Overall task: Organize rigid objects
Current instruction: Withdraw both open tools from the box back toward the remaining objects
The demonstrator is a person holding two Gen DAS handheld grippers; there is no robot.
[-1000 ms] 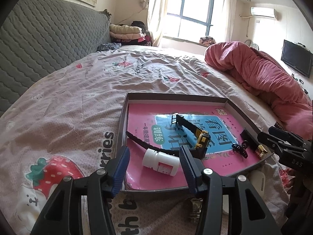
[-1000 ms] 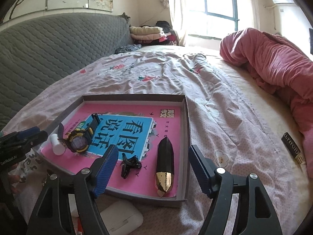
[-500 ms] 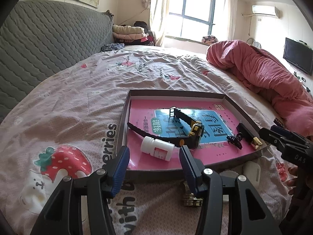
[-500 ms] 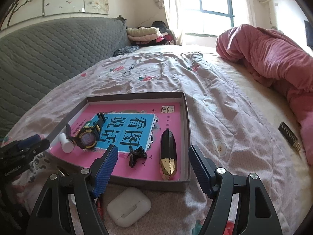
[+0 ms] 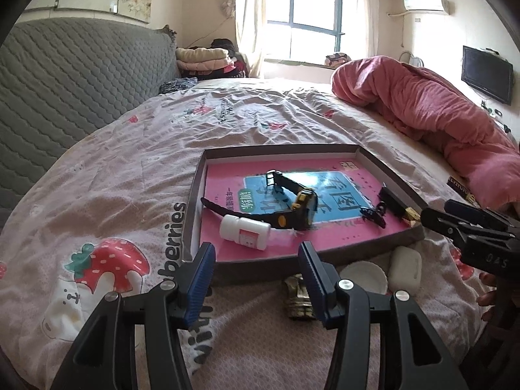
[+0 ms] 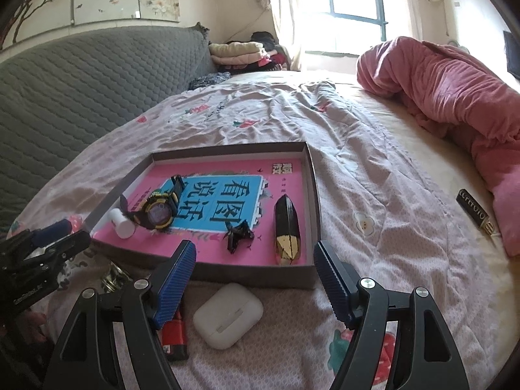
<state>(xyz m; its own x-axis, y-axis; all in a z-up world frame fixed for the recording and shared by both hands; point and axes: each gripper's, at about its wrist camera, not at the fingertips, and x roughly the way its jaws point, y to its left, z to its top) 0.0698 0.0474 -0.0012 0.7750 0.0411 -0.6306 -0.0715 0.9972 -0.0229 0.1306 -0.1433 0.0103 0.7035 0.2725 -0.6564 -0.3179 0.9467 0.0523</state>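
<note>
The shallow box (image 6: 310,175) lies on the bed ahead of both grippers, already holding a watch (image 6: 157,213), a white bottle (image 5: 245,231), a black clip (image 6: 239,235) and a black-and-gold piece (image 6: 286,227). Several things lie short of its near wall. The white earbud case (image 6: 227,315) sits just below and between the fingers of the right gripper (image 6: 255,276), its long axis running diagonally toward the box. That gripper is nearer, so the pick is probably its job: it hovers above, fingers spread wide, holding nothing. The red lighter (image 6: 175,336) lies under its left finger. The left gripper (image 5: 256,276) also hangs spread and unloaded, a metal clip (image 5: 297,297) beside its right finger.
</note>
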